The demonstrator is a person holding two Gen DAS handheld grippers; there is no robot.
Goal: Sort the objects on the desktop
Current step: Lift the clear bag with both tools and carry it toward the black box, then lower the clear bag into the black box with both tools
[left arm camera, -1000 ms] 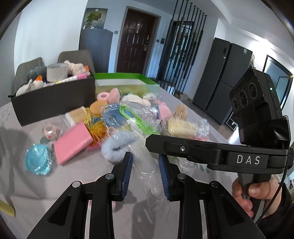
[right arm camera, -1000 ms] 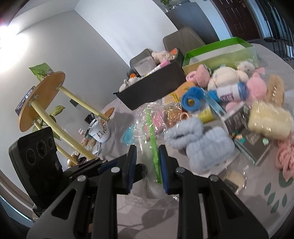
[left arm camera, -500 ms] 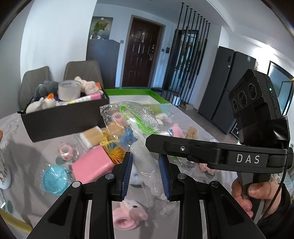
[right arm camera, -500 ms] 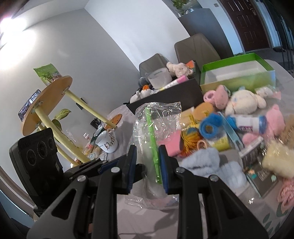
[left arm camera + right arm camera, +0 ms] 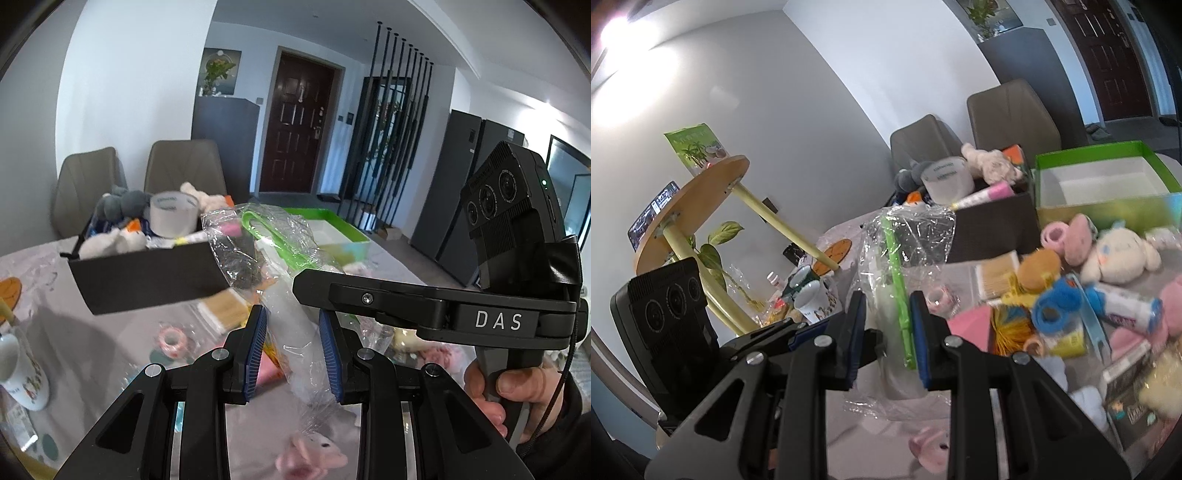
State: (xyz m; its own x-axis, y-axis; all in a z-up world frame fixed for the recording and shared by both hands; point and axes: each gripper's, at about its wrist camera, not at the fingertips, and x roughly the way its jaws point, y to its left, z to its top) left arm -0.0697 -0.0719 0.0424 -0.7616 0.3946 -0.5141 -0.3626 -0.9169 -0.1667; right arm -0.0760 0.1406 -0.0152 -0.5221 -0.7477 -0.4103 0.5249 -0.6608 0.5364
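Held object: a crinkly clear plastic bag (image 5: 280,254) with a bright green comb-like plastic piece and a white bottle inside; it hung in the air above the tabletop (image 5: 81,332), between the two claws.
Left claw: the left claw (image 5: 293,354) was clenched on the bag's lower, white-filled part, blue pads pressing the film from both sides.
Right claw: the right claw (image 5: 886,332) was also clenched on the same bag, pinching it beside the green strip, with loose film spilling out below at 6 o'clock.
Right hand: a person's hand (image 5: 517,387) gripped the right claw's black handle at 4 o'clock in the left view.
Handling, as judged: the bag looked light, soft and slippery; the film would crumple and could slide through the pads, while the contents inside seemed stiff.
Where to hold, as judged: squeezing over the firm bottle or green piece looked safer than pinching empty film.
Risk, as judged: with both claws on it, pulling apart could tear or stretch the wrap.
Possible destinations: a black rectangular storage box (image 5: 147,277), crammed with plush toys and a white tape roll, sat at 10 o'clock of the bag; a shallow green-rimmed cardboard box (image 5: 1108,192), empty, sat at 2 o'clock in the right view.
Remaining clutter: plush toys, a blue yarn roll (image 5: 1056,306) and a pink pad stayed scattered on the tabletop.
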